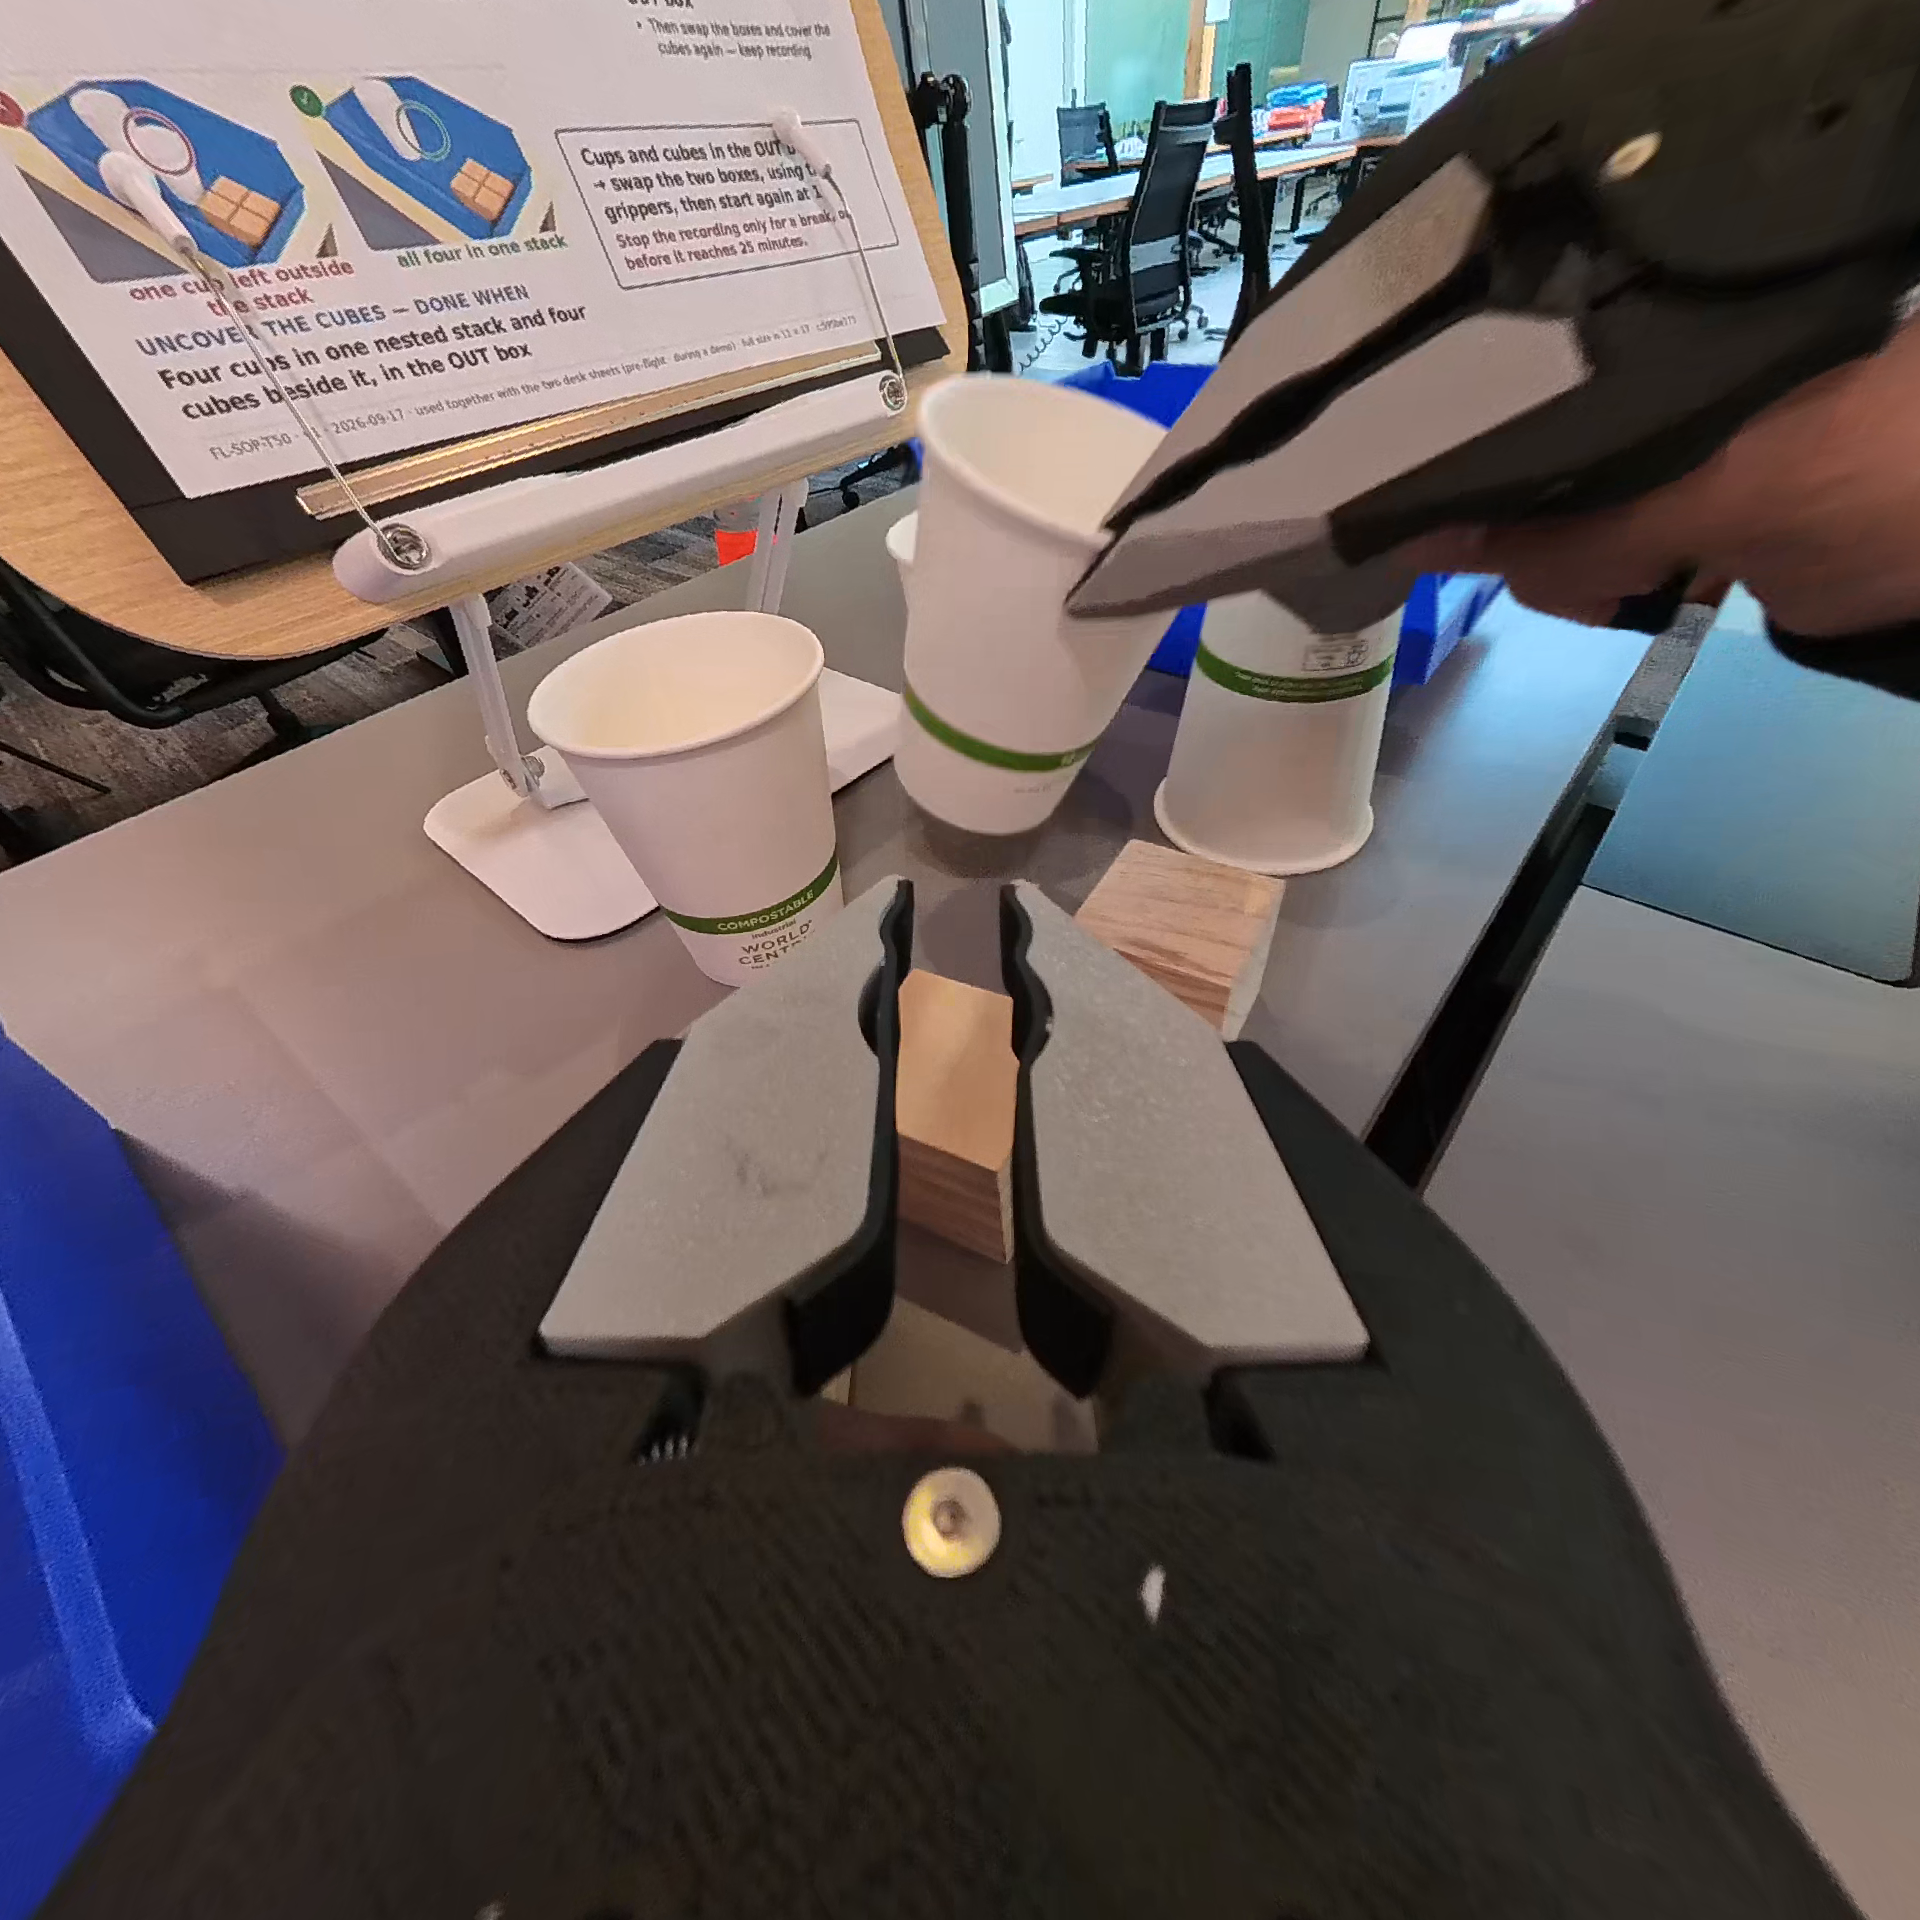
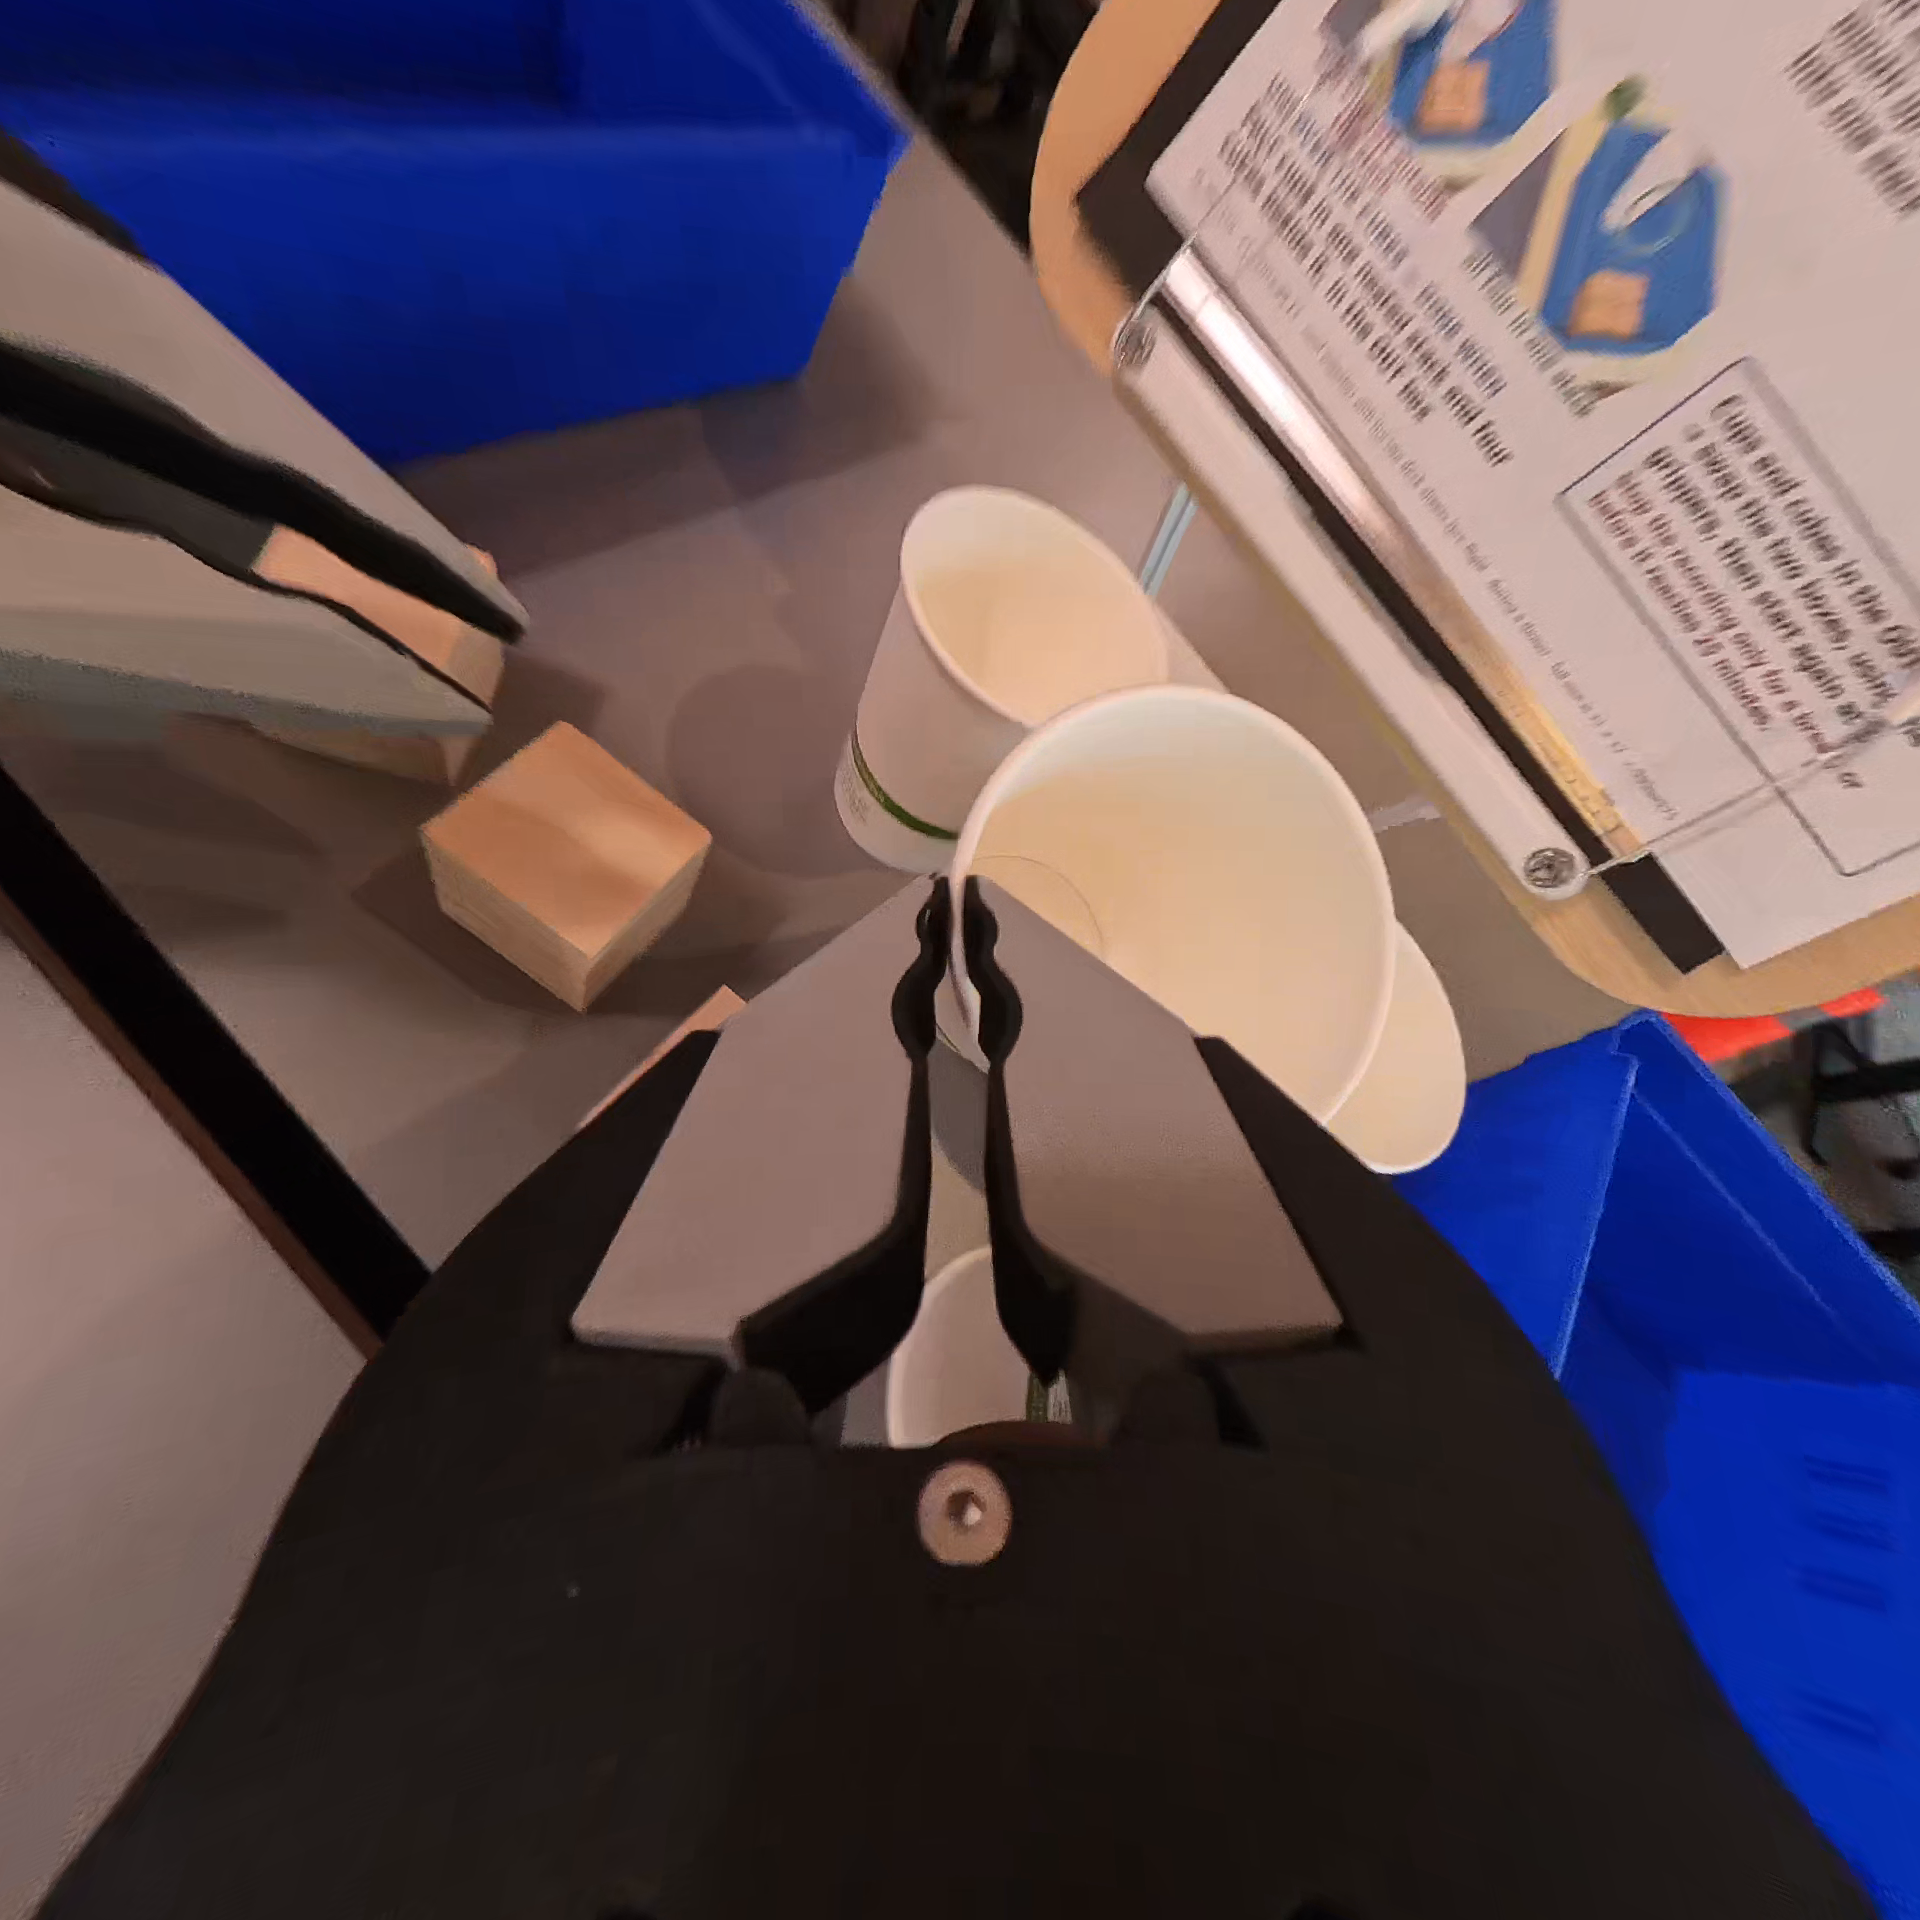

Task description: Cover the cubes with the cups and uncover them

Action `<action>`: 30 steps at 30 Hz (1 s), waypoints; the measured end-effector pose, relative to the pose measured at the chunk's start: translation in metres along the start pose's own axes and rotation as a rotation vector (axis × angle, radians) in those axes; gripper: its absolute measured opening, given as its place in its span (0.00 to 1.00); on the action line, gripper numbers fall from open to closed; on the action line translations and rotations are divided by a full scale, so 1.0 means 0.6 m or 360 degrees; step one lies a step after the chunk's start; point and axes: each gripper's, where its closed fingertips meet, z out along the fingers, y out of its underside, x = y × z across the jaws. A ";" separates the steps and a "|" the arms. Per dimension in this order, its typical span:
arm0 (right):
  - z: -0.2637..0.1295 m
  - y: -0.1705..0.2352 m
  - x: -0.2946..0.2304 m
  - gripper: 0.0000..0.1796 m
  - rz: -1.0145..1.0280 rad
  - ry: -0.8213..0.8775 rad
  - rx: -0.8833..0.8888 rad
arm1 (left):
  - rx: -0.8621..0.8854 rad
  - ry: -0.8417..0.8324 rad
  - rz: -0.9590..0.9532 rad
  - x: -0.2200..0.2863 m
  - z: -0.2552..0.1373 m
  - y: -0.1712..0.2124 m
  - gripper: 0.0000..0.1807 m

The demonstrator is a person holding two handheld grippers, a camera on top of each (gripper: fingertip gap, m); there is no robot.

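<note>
**Two grips, two ways to slip**

The left gripper (image 1: pixel 956 935) is clenched on a wooden cube (image 1: pixel 954 1101), pads pressing its two sides, the cube just above the grey table (image 1: pixel 312 1039). A second cube (image 1: pixel 1179 930) lies at its 1 o'clock, close by and bare. In the left wrist view an upright cup (image 1: pixel 696 769) stands at 11 o'clock, and an upside-down cup (image 1: pixel 1273 727) sits at 1 o'clock, farther back; whether it hides a cube cannot be told.

The right gripper (image 2: pixel 956 904) is pinched shut on the rim of a cup (image 2: pixel 1174 883), one finger inside and one outside, holding it tilted, mouth up, above the table. Another cup (image 2: pixel 1403 1060) shows behind it at 4 o'clock of the right wrist view, possibly nested under it; that is unclear. Blue bins (image 2: pixel 468 208) flank the table and a sheet on a stand (image 2: pixel 1455 623) leans over the far side.

Risks, as I judge them:
- A thin paper rim held at one point can crease or slide out, most likely when the cup is turned over.
- If two cups are nested, the lower one may drop off mid-turn.
- The held cube is near the bare cube; setting it down too close would leave no room for a cup's mouth to seat flat around either.
- The two grippers work near each other, and the stand's edge overhangs the cups, so a swing could knock either.
</note>
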 end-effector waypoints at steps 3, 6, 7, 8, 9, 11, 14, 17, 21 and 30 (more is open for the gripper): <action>-0.047 -0.035 -0.002 0.00 0.0182 -0.0071 0.0264 | 0.0019 0.0028 -0.0011 0.004 -0.001 -0.003 0.08; -0.095 -0.064 -0.010 0.00 0.0398 -0.0226 0.0529 | 0.0068 0.0128 -0.0054 0.019 -0.003 -0.011 0.10; -0.110 -0.070 -0.013 0.00 0.0461 -0.0285 0.0599 | 0.0088 0.0177 -0.0068 0.027 -0.004 -0.015 0.11; -0.122 -0.074 -0.015 0.00 0.0518 -0.0349 0.0651 | 0.0110 0.0221 -0.0080 0.034 -0.006 -0.020 0.13; -0.133 -0.076 -0.019 0.00 0.0569 -0.0418 0.0697 | 0.0131 0.0263 -0.0095 0.041 -0.008 -0.024 0.15; -0.153 -0.080 -0.021 0.00 0.0670 -0.0533 0.0792 | 0.0164 0.0368 -0.0141 0.056 -0.012 -0.031 0.22; -0.170 -0.079 -0.017 0.00 0.0771 -0.0636 0.0867 | 0.0196 0.0492 -0.0204 0.073 -0.017 -0.039 0.30; -0.182 -0.080 -0.013 0.00 0.0794 -0.0667 0.0907 | 0.0191 0.0540 -0.0203 0.083 -0.018 -0.039 0.35; -0.206 -0.096 -0.031 0.00 0.0850 -0.0824 0.0990 | 0.0182 0.0550 -0.0159 0.093 -0.014 -0.036 0.41; -0.233 -0.102 -0.061 0.00 0.0914 -0.1074 0.1044 | 0.0316 0.0677 -0.0201 0.112 -0.031 -0.062 0.46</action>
